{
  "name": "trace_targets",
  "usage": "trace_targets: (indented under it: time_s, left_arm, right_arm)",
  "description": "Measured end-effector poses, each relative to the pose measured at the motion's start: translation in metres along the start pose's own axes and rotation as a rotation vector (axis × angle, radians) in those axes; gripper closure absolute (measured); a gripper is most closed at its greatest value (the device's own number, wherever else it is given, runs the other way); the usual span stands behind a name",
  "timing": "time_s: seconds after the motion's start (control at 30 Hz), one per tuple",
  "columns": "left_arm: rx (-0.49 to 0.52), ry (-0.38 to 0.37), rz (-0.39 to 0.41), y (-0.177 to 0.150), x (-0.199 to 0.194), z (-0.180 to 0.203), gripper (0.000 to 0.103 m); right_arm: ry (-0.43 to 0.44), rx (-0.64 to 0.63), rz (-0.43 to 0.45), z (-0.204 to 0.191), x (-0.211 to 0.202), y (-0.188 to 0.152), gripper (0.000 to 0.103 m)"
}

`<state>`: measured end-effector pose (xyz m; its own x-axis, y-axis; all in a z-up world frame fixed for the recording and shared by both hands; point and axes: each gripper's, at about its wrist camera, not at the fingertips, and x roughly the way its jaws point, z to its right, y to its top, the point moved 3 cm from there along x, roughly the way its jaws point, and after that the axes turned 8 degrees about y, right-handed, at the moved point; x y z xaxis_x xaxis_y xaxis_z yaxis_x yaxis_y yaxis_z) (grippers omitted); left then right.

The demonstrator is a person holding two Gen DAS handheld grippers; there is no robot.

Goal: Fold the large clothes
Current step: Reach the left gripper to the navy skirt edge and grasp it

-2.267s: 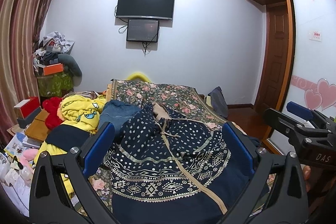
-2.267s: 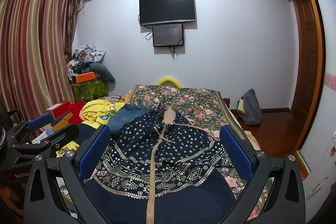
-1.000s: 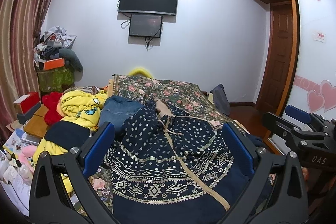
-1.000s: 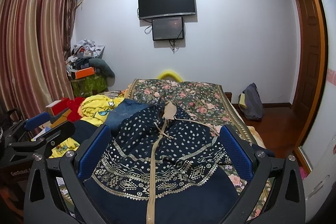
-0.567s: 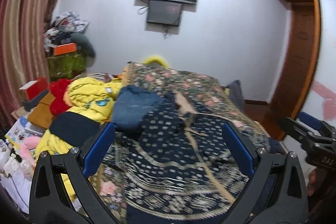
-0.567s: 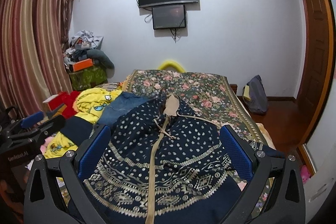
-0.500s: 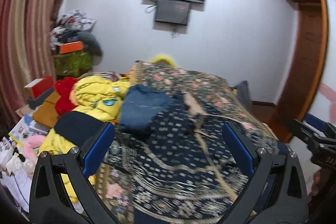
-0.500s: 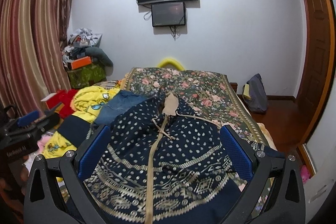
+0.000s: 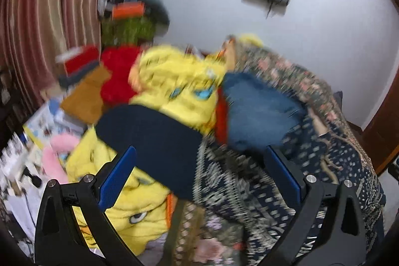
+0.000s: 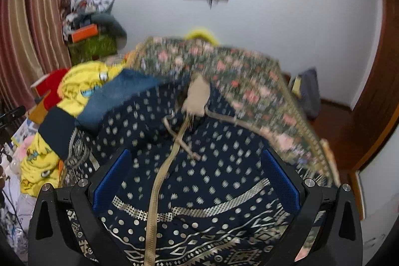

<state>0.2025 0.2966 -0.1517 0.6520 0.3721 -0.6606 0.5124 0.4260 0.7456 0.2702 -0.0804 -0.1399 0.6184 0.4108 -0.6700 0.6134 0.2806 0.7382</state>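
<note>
**A:** Bedroom, mid-reach. Your left gripper (image 9: pixel 199 176) and right gripper (image 10: pixel 195 181) both hang with fingers spread wide, nothing between the blue pads. Where is the garment for you?

**B:** The navy patterned garment (image 10: pixel 199 166) lies crumpled on the floral bed cover (image 10: pixel 249 81), filling the gap between the right fingers and running beyond their tips up to a tan neckline patch (image 10: pixel 198 95). A tan band (image 10: pixel 159 181) runs down its middle, just inside the left-hand finger. From the left gripper the same cloth sits toward the right-hand finger; ahead of the left-hand finger lie a yellow cartoon garment (image 9: pixel 174 81), a dark navy piece (image 9: pixel 154 138) and folded jeans (image 9: pixel 256 111).

**A:** So how do you take hold well?

**B:** Both views are blurred, so settle the grippers first. Then aim each pair of fingers at an outer edge of the navy garment, well apart, not at the middle band. Keep the left fingers clear of the yellow pile, or you would likely pinch two garments together. Take a single layer, lift and spread it flat before creasing anything.
</note>
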Motion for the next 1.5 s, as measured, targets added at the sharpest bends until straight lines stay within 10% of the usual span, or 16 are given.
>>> trace_targets:
  time_s: [0.27, 0.47, 0.77, 1.03, 1.5]
  left_arm:
    - [-0.124, -0.067, -0.263, -0.025, 0.095, -0.065, 0.002]
    - [-0.265, -0.162, -0.349, -0.025, 0.137, -0.090, 0.015]
    - [-0.397, -0.086, -0.415, -0.024, 0.188, -0.121, 0.033]
    - [-0.278, 0.141, -0.280, 0.008, 0.168, -0.115, 0.097]
    - [-0.055, -0.114, 0.204, 0.110, -0.023, 0.022, 0.100]
  right_arm:
    - [0.003, 0.070, -0.104, 0.013, 0.032, -0.017, 0.000]
    - [-0.001, 0.088, -0.135, 0.017, 0.046, -0.020, 0.000]
    - [-0.017, 0.068, -0.137, 0.015, 0.047, -0.019, 0.000]
    - [-0.019, 0.058, -0.136, 0.012, 0.042, -0.018, 0.000]
    - [-0.009, 0.078, -0.076, 0.025, 0.011, -0.013, 0.000]
